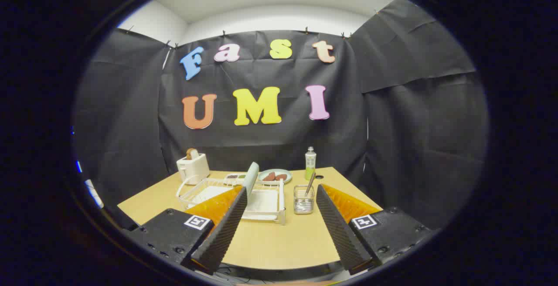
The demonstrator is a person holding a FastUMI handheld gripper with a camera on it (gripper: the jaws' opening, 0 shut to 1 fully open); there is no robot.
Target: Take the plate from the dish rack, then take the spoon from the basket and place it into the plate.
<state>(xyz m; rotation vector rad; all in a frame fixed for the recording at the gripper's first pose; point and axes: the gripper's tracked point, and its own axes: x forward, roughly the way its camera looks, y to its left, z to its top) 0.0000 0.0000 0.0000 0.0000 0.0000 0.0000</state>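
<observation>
Claw (pixel 279 214) released and hovering above the near part of the light wooden desk (pixel 270 246), nothing between its fingers.

Pale green round plate (pixel 251 176) stands on edge in the white wire dish rack (pixel 244 196), seen nearly edge-on, long axis running up and tilted slightly right, just beyond the tip of the left ribbed black finger (pixel 224 229). Metal spoon (pixel 310 184) sits in the small clear mesh basket (pixel 303 199), handle pointing up and leaning right, basket just ahead of the right finger tip and just beside the rack's right end. Further back: white toaster (pixel 192 167) holding a slice of bread at the rack's far left, a plate with brown food pieces (pixel 275 176) behind the rack, and a green-and-white bottle (pixel 310 163) upright near the desk's far edge.
</observation>
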